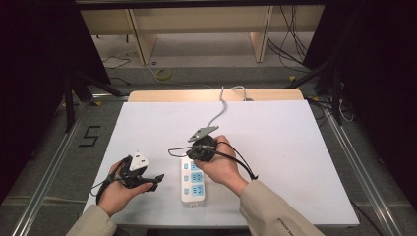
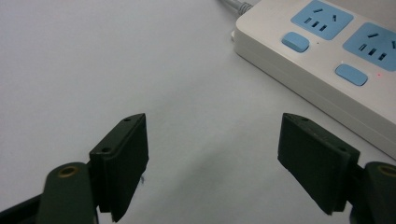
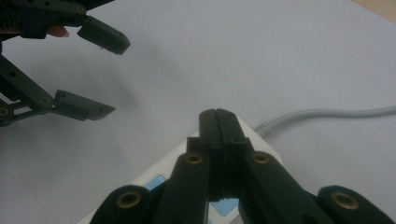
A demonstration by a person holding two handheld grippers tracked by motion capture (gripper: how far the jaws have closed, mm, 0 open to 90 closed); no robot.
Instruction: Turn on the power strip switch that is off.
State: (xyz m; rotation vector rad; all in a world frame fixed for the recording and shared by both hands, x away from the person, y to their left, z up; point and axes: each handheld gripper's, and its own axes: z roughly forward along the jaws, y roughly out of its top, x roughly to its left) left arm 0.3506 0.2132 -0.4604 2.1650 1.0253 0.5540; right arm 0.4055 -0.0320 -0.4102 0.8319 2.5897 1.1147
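Above the unlabelled power strip (image 1: 192, 183), right gripper (image 3: 218, 122) jaws clenched empty; left gripper (image 2: 212, 161) jaws released.

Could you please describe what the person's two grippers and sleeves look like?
Both the left gripper and the right gripper are black, with two flat, bolted jaws on brass-coloured pivots. A pale three-cornered plate tops each, and black cables trail behind. The person wears beige sleeves.

Only thing you can actually read here is a big dark "5" marked on the grey floor (image 1: 90, 136) left of the table; the power strip (image 2: 327, 60) has no legible lettering.
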